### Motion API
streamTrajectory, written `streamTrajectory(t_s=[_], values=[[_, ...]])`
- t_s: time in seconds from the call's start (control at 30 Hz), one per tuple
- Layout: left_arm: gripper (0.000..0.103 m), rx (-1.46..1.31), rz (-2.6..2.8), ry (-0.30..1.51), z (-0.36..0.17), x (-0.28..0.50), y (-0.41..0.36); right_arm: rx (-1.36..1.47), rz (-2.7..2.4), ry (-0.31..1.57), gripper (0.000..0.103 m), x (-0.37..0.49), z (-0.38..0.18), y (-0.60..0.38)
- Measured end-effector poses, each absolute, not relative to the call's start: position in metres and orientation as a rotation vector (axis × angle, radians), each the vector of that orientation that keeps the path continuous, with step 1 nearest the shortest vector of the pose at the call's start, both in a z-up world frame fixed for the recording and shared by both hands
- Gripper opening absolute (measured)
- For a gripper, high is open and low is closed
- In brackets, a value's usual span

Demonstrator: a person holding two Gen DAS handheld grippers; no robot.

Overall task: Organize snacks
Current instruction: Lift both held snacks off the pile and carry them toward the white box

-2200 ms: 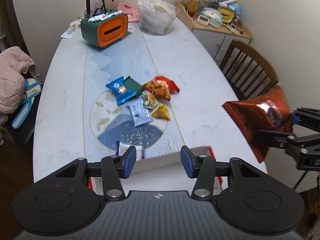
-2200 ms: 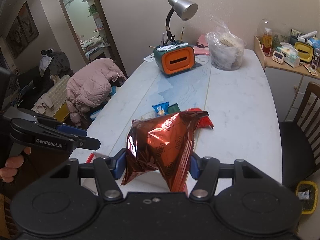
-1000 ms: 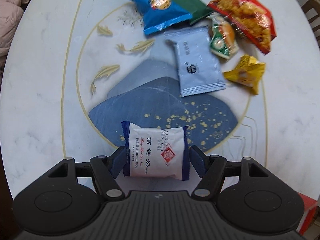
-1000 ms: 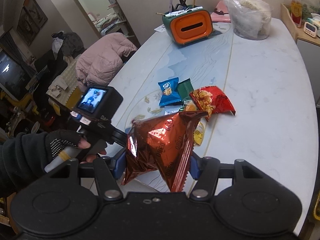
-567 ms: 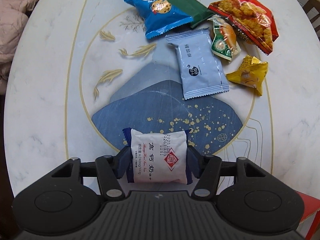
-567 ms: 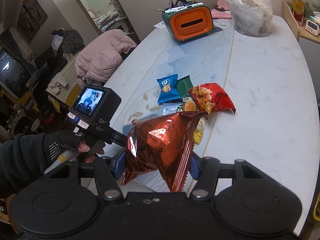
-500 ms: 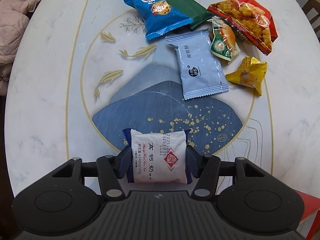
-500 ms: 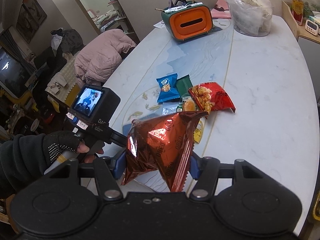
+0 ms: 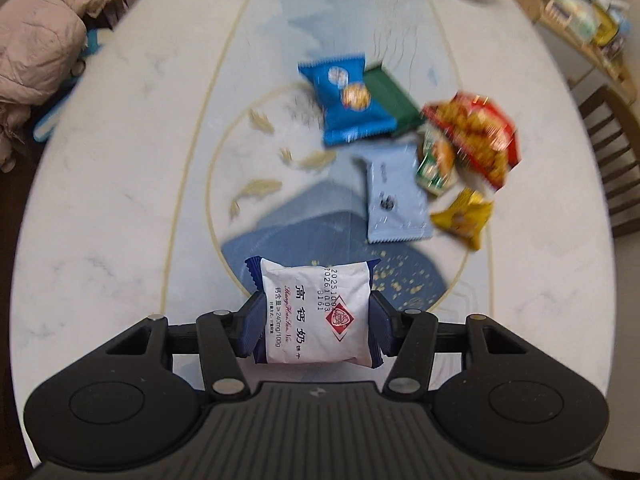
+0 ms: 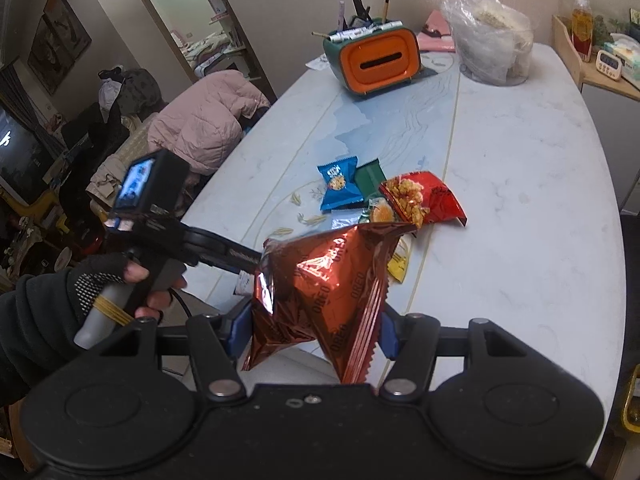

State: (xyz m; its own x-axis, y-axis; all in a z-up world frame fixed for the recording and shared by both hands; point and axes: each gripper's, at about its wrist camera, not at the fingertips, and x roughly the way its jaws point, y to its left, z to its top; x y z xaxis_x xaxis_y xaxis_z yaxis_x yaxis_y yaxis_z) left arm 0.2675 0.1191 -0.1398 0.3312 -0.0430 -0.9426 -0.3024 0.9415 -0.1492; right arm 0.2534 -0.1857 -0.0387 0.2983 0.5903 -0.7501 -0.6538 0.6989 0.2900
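Left gripper point(image 9: 316, 330): its fingers point(image 9: 253, 324) press both sides of a white milk-biscuit packet point(image 9: 316, 312) with dark blue ends, gripped partway open and raised clear of the counter point(image 9: 120, 184). Right gripper point(image 10: 311, 336): the fingers hold a copper-red Oreo bag point(image 10: 324, 292) between them — crumpled, sticking up and forward above the counter's near edge. The remaining snacks lie clustered at mid-counter, beyond both grippers: a blue cookie packet point(image 9: 348, 100) overlapping a green packet point(image 9: 392, 100), a red bag of fried snacks point(image 9: 476, 136), a small green-and-orange packet point(image 9: 436, 160) just beside it, a pale blue sachet point(image 9: 394, 200) and a yellow wrapper point(image 9: 464, 218). The person's gloved left hand point(image 10: 108, 288) grips the left gripper's handle — seen from the right wrist. At the far end stands an orange-fronted tissue box point(image 10: 376, 60).
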Motion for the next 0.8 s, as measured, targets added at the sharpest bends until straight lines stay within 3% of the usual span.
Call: streamTrajectory(t_s=[0.5,0.8], values=[[0.054,-0.262,0.156,1.047,-0.02,0.181,0.119,-0.059,0.825,0.843,0.06,0.187,0.015,-0.197],[0.054,-0.253,0.133,1.031,0.019,0.127,0.12,-0.067,0.83,0.819,0.06,0.15,0.03,-0.196]])
